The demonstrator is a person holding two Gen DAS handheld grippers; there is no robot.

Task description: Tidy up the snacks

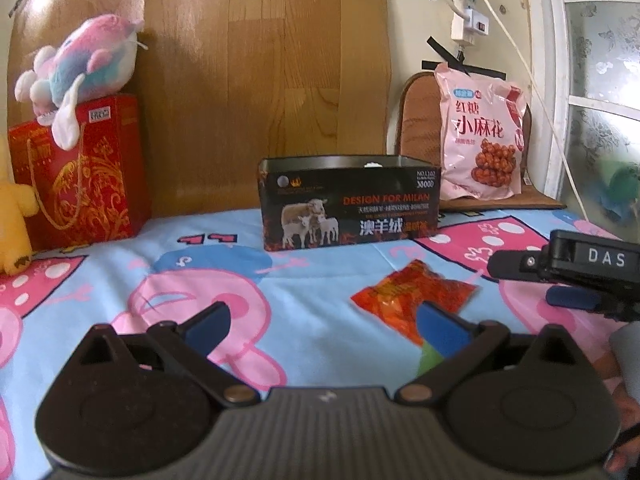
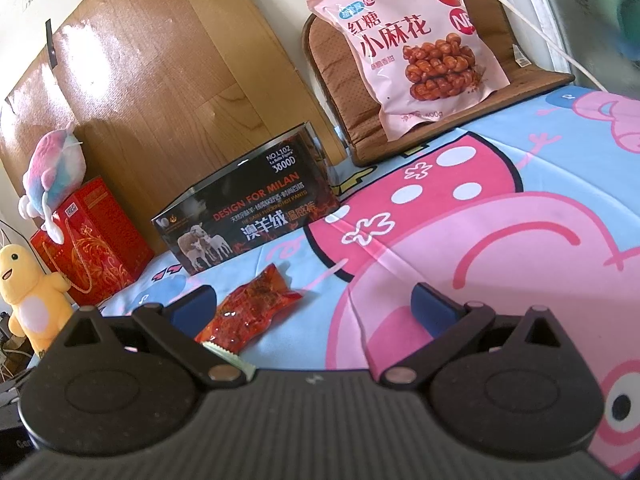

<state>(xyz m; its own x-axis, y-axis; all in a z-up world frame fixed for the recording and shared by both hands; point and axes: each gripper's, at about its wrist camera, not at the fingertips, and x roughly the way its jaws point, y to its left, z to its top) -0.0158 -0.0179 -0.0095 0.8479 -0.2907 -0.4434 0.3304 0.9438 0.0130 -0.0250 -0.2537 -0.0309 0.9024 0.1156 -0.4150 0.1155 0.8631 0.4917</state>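
While both my claws, left claw and right claw, hang released and empty, the small red plastic snack packet lies on the cartoon bedsheet. It is not yet in the open black tin box, so most sorting is left, I think.

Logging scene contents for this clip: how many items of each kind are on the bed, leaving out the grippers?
Snack packets: 2, small red packet and big pink bag
Boxes: 2, open black box and red gift box
Plush toys: 2, pink-blue one and yellow one
Total: 6
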